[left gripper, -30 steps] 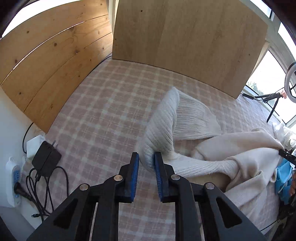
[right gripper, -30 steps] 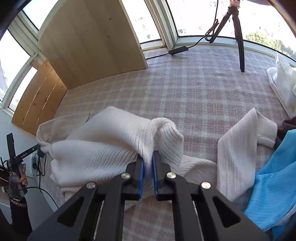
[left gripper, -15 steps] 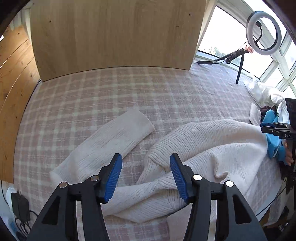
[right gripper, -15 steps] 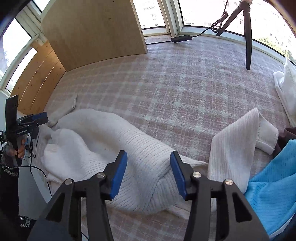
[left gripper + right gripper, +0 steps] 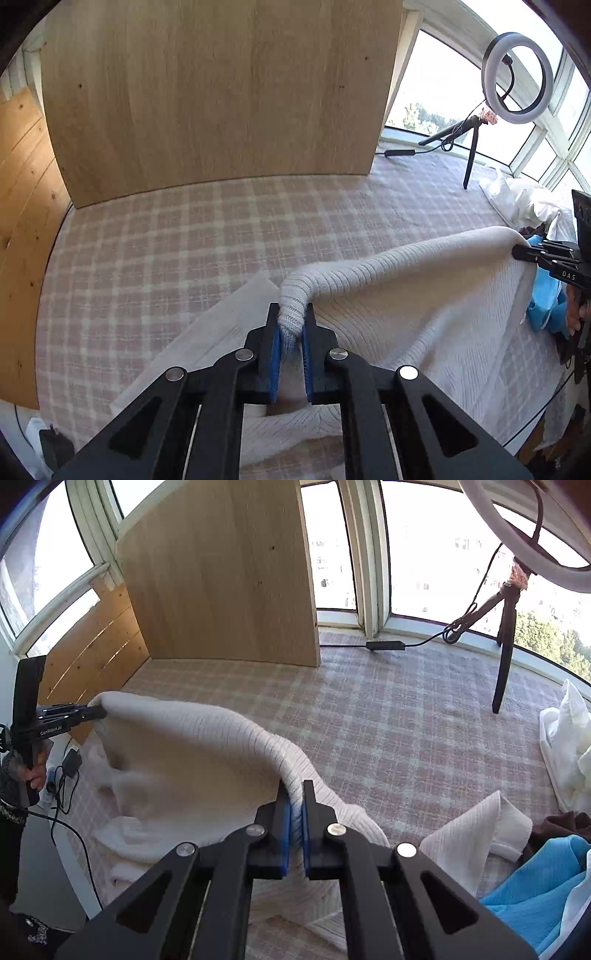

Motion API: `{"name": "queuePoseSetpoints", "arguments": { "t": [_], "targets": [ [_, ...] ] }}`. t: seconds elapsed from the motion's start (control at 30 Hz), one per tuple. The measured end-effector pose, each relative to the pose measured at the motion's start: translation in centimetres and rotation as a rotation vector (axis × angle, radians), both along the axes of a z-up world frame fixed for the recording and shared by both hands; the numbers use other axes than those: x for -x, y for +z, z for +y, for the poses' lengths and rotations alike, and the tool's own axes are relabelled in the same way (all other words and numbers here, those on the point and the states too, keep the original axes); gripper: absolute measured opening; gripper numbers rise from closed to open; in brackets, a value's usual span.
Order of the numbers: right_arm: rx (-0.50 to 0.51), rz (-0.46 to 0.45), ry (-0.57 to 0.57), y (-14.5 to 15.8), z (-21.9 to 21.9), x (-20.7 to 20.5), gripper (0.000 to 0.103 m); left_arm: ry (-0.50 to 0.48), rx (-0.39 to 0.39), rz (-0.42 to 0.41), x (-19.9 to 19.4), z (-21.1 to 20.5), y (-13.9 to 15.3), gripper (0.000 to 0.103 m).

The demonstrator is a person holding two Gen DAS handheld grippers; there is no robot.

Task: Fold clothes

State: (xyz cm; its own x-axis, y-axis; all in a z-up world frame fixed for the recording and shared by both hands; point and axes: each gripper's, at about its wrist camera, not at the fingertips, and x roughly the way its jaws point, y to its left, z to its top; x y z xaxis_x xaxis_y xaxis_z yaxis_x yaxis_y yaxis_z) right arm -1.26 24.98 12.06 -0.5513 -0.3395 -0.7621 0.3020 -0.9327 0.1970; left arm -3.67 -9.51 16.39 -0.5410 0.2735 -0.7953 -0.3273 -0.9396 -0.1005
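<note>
left wrist view: the left gripper (image 5: 291, 334) is clamped on a ribbed edge of the cream knit sweater (image 5: 406, 314), and the right gripper (image 5: 295, 812) pinches the same edge further along, lifted taut over the plaid bedcover (image 5: 184, 240). looks like mid-fold; next, both ends carried evenly and laid flat. only the right wrist view shows the loose sleeve (image 5: 476, 834) beside the blue garment (image 5: 546, 886).

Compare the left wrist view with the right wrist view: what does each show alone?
Left wrist only: the full ring light head. Right wrist only: a dark brown garment and wall chargers with cables. Both: the cream sweater pinched by the left hand-held gripper and right hand-held gripper, plus the plaid sheet.
</note>
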Motion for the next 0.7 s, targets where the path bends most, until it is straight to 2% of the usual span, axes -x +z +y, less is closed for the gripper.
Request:
{"name": "queuePoseSetpoints", "arguments": {
  "t": [0.07, 0.1, 0.13, 0.2, 0.23, 0.3, 0.47, 0.5, 0.53, 0.6, 0.7],
  "targets": [
    [-0.001, 0.050, 0.022, 2.0, -0.1, -2.2, 0.005, -0.063, -0.005, 0.058, -2.7, -1.1, 2.7, 0.009],
    [-0.039, 0.008, 0.059, 0.9, -0.4, -3.4, 0.005, -0.102, 0.001, 0.072, -4.4, -1.3, 3.3, 0.011],
    [-0.077, -0.034, 0.095, -0.3, -0.7, -4.7, 0.007, -0.139, 0.016, 0.047, -6.1, -1.3, 2.5, 0.015],
    [-0.153, -0.119, 0.168, -2.7, -1.4, -7.2, 0.025, -0.210, 0.050, -0.021, -9.3, -1.3, 0.3, 0.026],
    [-0.191, -0.161, 0.205, -3.9, -1.8, -8.4, 0.036, -0.242, 0.081, -0.065, -10.5, -1.2, -1.3, 0.026],
    [-0.248, -0.229, 0.262, -5.8, -2.2, -10.6, 0.036, -0.282, 0.156, -0.148, -12.5, -1.2, -4.5, 0.026],
    [-0.168, -0.189, 0.220, -4.8, 0.2, -11.3, 0.037, -0.278, 0.143, -0.139, -13.4, -0.8, -5.3, 0.025],
    [-0.156, -0.176, 0.217, -4.5, 0.4, -11.5, 0.037, -0.277, 0.138, -0.136, -13.6, -0.7, -5.4, 0.027],
    [-0.158, -0.158, 0.231, -4.0, 0.2, -11.7, 0.039, -0.301, 0.152, -0.113, -13.9, -0.2, -5.2, 0.029],
    [-0.180, -0.131, 0.283, -3.6, -0.5, -12.5, 0.041, -0.377, 0.205, -0.062, -15.0, 1.2, -4.8, 0.041],
    [-0.234, -0.098, 0.362, -3.8, -1.8, -13.2, 0.047, -0.504, 0.314, -0.033, -16.4, 3.4, -6.5, 0.046]
  ]
}}
